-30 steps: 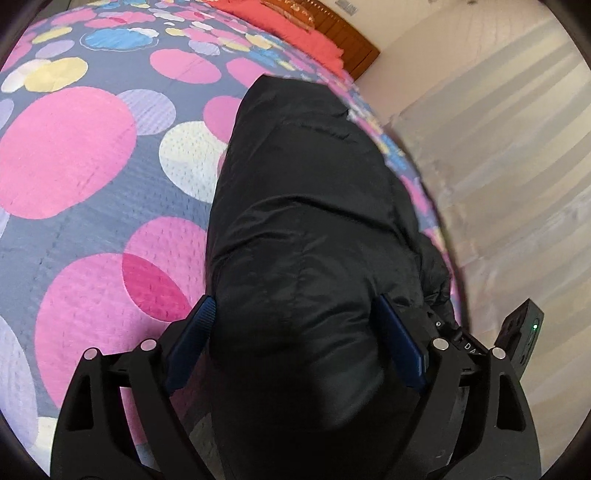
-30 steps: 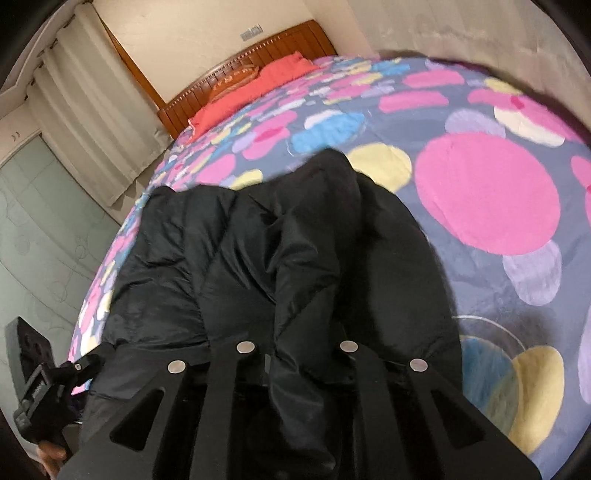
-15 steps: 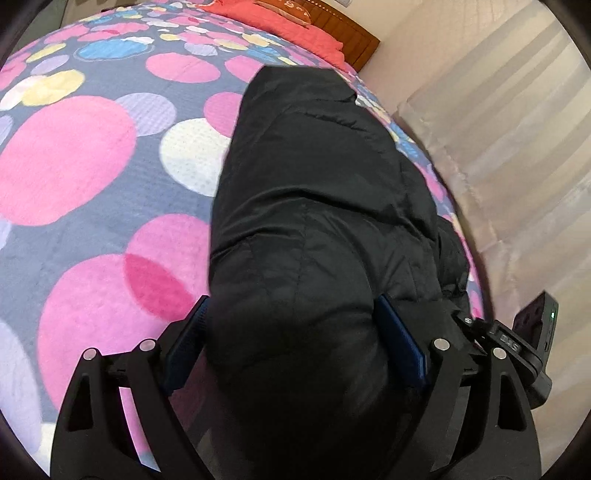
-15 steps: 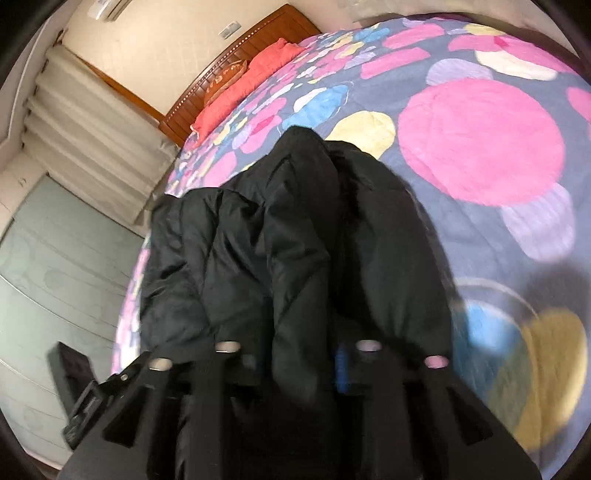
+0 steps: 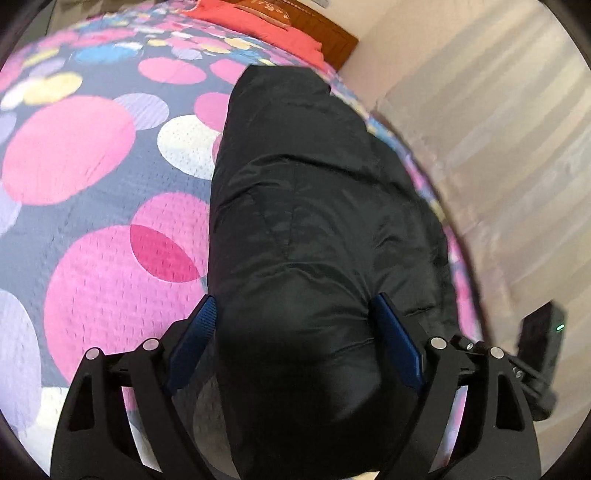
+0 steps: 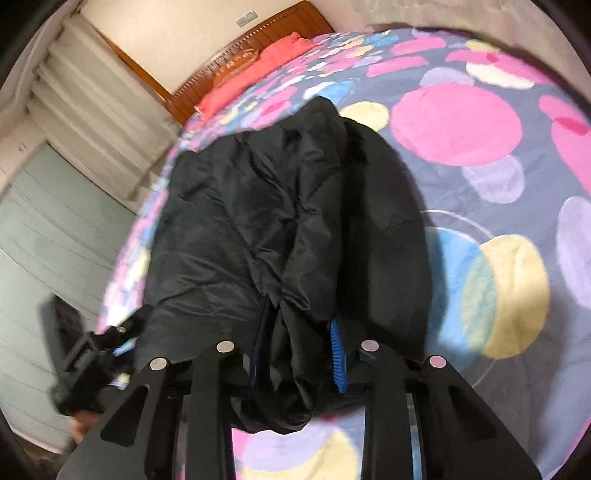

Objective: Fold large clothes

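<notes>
- While our left gripper [image 5: 291, 325] sits low in its frame, its blue pads [image 5: 194, 332] stand wide apart with a thick puffed roll of the black down jacket [image 5: 295, 206] bulging between them; whether they truly pinch it or merely straddle it, we cannot tell.
- Our right gripper [image 6: 299, 343] has its pads drawn close together on a bunched edge of the jacket [image 6: 258, 229], low centre of that frame, and a fold hangs below the fingers.
- We find the jacket lying along the edge of the bed, on the polka-dot bedspread [image 5: 85, 158], running from the bottom centre of each view up toward the red pillows [image 5: 266, 22] and the wooden headboard [image 6: 266, 37] at the top.
- At the lower left of the right view, the other gripper's body shows blurred, beside the jacket's near corner.
- We judge the jacket soft, puffy and springy: light for its bulk, but apt to balloon back open after a fold.
- Its shell looks smooth and slightly glossy, so we expect it to slide through a loose grip.
- We would take hold at seams, hem or a gathered edge, not on a fat quilted panel, where the pads close on air-filled padding only.
- Pressing each fold down along its length should help it stay flat.
</notes>
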A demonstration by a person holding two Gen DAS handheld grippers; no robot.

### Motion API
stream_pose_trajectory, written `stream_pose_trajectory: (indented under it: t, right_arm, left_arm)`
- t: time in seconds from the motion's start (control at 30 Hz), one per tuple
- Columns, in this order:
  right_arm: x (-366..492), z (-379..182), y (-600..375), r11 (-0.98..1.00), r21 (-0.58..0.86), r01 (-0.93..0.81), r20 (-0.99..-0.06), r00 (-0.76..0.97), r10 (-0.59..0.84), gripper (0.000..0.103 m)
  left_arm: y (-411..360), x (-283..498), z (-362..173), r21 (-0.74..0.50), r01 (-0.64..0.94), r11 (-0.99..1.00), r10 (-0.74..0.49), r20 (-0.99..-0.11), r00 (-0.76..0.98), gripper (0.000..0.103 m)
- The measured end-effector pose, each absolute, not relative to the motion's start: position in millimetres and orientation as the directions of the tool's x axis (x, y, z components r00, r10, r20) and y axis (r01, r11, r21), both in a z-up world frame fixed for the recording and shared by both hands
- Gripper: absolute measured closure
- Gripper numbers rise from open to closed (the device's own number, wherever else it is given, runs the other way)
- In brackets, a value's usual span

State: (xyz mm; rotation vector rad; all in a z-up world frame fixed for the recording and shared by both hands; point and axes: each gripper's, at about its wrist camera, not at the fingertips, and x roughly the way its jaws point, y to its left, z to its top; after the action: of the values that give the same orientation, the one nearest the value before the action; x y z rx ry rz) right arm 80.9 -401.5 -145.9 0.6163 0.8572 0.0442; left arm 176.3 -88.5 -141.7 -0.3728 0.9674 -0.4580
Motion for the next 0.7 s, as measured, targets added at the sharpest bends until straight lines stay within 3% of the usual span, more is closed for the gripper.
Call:
stream_pose_trajectory:
  t: [0.2, 0.37, 0.5, 0.57, 0.7]
  right_arm:
    - [85.5, -183.2, -412.5, 0.785, 0.576, 0.228, -0.678, 0.67, 0.303, 0.076]
    - [77.1, -177.0, -415.6, 0.769, 0.601, 0.217, -0.658, 0.68, 0.323, 0.073]
    - [69.3, -165.3, -422.2, 0.749, 0.627, 0.214, -0.64, 0.689, 0.339, 0.057]
    - [60.5, -149.9, -423.0, 0.765, 0.602, 0.231, -0.648, 0.7, 0.299, 0.039]
    - [59.5, -116.3, -433.8, 0.79, 0.57, 0.223, -0.614, 0.755, 0.23, 0.03]
  left_arm:
    - [-103.8, 190.5, -170.6, -0.492, 0.191, 0.849, -0.521, -0.725, 0.45, 0.017]
    - [-96.1, 188.8, -169.1, -0.508, 0.219, 0.833, -0.546, -0.695, 0.467, 0.017]
    - [-74.1, 178.5, -149.9, -0.521, 0.223, 0.824, -0.559, -0.68, 0.474, 0.018]
    - [-61.5, 172.4, -137.6, -0.516, 0.225, 0.827, -0.55, -0.657, 0.516, 0.018]
    - [-41.4, 182.3, -120.5, -0.522, 0.203, 0.829, -0.53, -0.616, 0.583, 0.017]
